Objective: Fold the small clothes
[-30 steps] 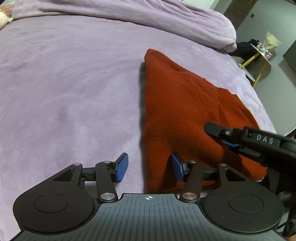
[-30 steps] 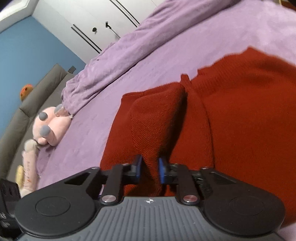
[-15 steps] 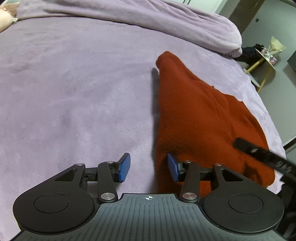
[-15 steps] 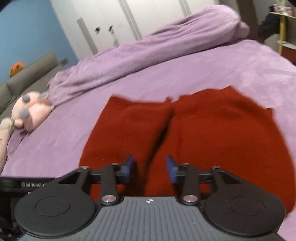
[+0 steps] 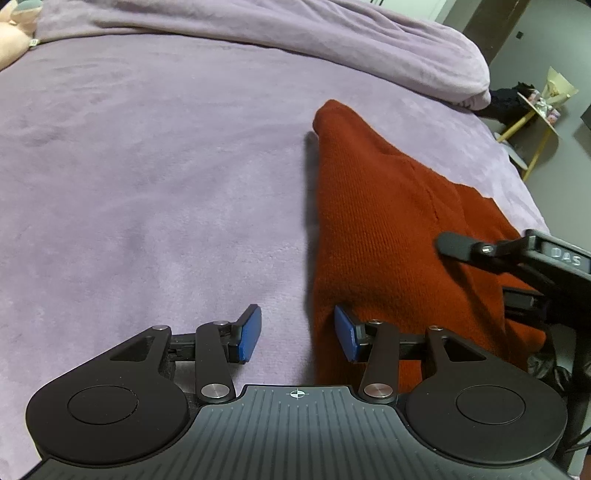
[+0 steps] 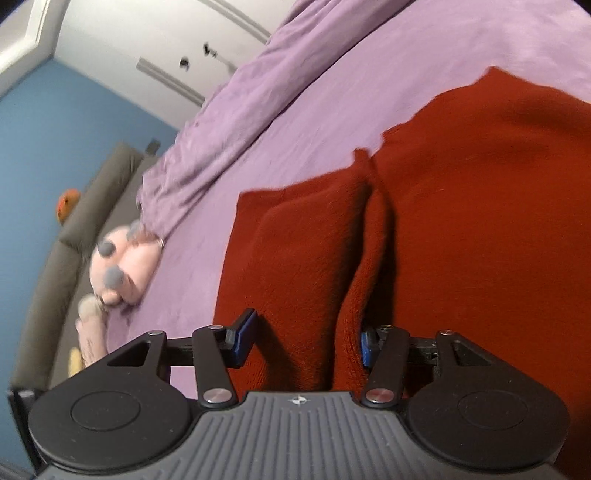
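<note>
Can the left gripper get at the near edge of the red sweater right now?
Probably yes: the left gripper is open, the red sweater edge lies between its fingers, nothing blocking.

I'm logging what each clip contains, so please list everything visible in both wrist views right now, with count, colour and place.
Knit garment: one, rust red, partly folded, lying on the right part of the bed.
Bed cover: one, lilac, under everything.
Bunched duvet: one, lilac, along the far edge of the bed.
Plush toy: one, pink with grey spots, at the bed's edge near the duvet's end.
Sofa: one, grey, against the blue wall; a small orange object sits on its back.
Side table: one, yellow legs, on the floor beyond the bed.
Left gripper: one, black with blue fingers, open, straddling the garment's left edge.
Right gripper: one, black with blue fingers, open around a raised fold of the garment.
</note>
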